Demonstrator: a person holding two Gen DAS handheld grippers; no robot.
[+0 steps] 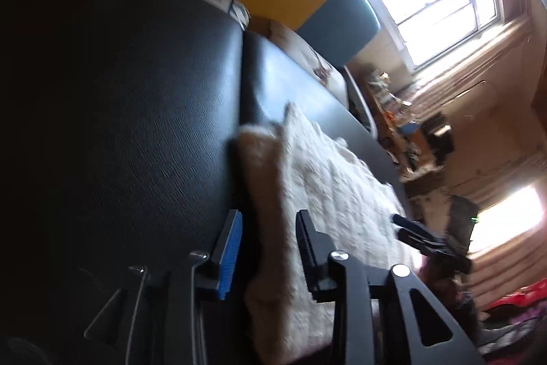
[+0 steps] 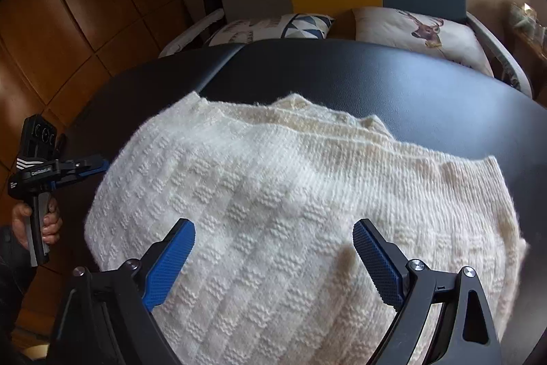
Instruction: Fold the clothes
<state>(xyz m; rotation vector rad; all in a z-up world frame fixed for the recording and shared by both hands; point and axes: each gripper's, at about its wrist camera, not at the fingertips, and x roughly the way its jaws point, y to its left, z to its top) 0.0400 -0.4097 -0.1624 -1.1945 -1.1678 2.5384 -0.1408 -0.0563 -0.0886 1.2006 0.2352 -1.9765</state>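
Right tongs (image 2: 273,248) wide open over the sweater (image 2: 273,200); left tongs (image 1: 268,248) parted around its folded edge, black table (image 2: 376,81) bare beyond.

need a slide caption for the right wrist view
Open right gripper poised over a cream knitted sweater on a black table, left gripper at the sweater's edge.

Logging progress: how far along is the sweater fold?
Done: the white knit sweater lies on the black table, stacked layers showing at its far edge. In hand: left gripper straddles the sweater's side edge, jaws apart; right gripper hangs open above it. Left: any further folds; final shape can't be judged.
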